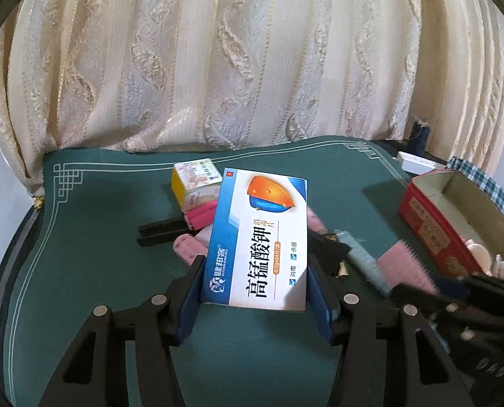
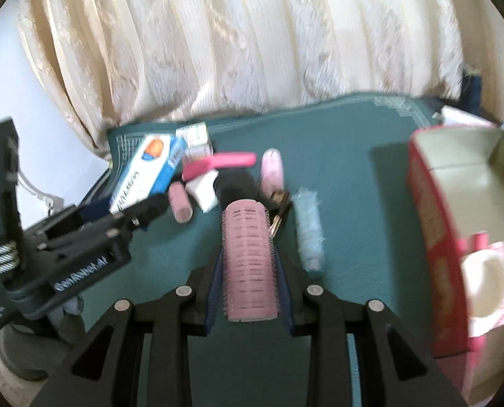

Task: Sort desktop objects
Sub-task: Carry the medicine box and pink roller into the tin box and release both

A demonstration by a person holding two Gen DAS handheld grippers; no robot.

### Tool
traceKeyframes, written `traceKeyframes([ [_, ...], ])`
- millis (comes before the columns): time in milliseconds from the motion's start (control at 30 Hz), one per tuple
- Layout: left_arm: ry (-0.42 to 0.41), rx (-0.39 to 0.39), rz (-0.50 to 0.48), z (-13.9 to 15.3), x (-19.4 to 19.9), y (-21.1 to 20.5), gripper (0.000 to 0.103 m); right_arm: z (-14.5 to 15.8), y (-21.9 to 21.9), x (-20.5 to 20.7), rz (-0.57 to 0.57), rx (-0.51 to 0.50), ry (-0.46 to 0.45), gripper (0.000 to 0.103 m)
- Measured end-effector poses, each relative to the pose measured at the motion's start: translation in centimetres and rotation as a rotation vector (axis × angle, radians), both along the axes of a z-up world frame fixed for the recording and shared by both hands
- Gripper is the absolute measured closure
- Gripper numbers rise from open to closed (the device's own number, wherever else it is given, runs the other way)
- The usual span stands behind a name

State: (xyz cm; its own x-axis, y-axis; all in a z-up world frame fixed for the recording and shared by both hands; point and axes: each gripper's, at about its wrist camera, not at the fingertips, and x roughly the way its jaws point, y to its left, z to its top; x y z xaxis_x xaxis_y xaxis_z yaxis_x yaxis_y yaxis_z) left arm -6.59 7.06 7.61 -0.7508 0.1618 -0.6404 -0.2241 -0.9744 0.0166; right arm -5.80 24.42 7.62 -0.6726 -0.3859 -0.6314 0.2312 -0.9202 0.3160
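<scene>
Both claws are loaded, so you're mid-transport, not mid-pick.

Left gripper (image 1: 255, 271): jaws about half open and clamped on the long edges of the blue-and-white medicine box (image 1: 260, 234), which is lifted clear of the green mat (image 1: 99, 237) and tilted up toward the camera. Grip sits at the near end only, so most of the box hangs forward of the pads.

Right gripper (image 2: 248, 271): jaws nearly closed around the pink hair roller (image 2: 248, 257), lying lengthwise between the fingers. It looks off the mat too (frame is blurred, so I can't be sure).

Not yet sorted, in the middle of the mat: small yellow box (image 1: 192, 183), magenta clip (image 2: 218, 162), black comb (image 1: 162, 232), pale blue roller (image 2: 308, 230), a small pink roller (image 2: 180, 201) and a paler pink one (image 2: 272, 168), plus gold hairpins (image 2: 277, 207).

The red tin (image 2: 435, 237) sits open on the right, some pale round items already inside. It's probably the drop target, at least for the roller.

Next move, my read:
- Carry the roller right, over the tin rim, lower it in, then release.
- Keep the two grippers apart; the left one sits close on the right one's flank.
- Box destination isn't visible. Don't swing it fast, since that end grip could let it pivot.
</scene>
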Motion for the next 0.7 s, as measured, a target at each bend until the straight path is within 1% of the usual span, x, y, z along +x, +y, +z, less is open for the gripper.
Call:
traceKeyframes([
  [133,0.015,0.011,-0.044,0.9,0.9,1.6,0.046,2.1,3.0,1.8,-0.088,-0.007,0.054,0.071],
  [267,0.019,0.024,-0.099,1.4,1.6,3.6,0.046,3.2,6.9,3.5,-0.202,-0.014,0.082,0.071],
  [433,0.013,0.046,-0.165,1.7,2.4,6.3,0.046,3.5,11.7,5.3,-0.335,-0.003,0.096,0.071],
  [633,0.024,0.046,-0.257,2.5,3.4,10.2,0.046,3.4,16.0,6.3,-0.456,0.016,0.096,0.071],
  [700,0.027,0.049,-0.292,2.9,3.6,11.5,0.046,3.3,16.9,6.6,-0.481,0.021,0.097,0.071],
])
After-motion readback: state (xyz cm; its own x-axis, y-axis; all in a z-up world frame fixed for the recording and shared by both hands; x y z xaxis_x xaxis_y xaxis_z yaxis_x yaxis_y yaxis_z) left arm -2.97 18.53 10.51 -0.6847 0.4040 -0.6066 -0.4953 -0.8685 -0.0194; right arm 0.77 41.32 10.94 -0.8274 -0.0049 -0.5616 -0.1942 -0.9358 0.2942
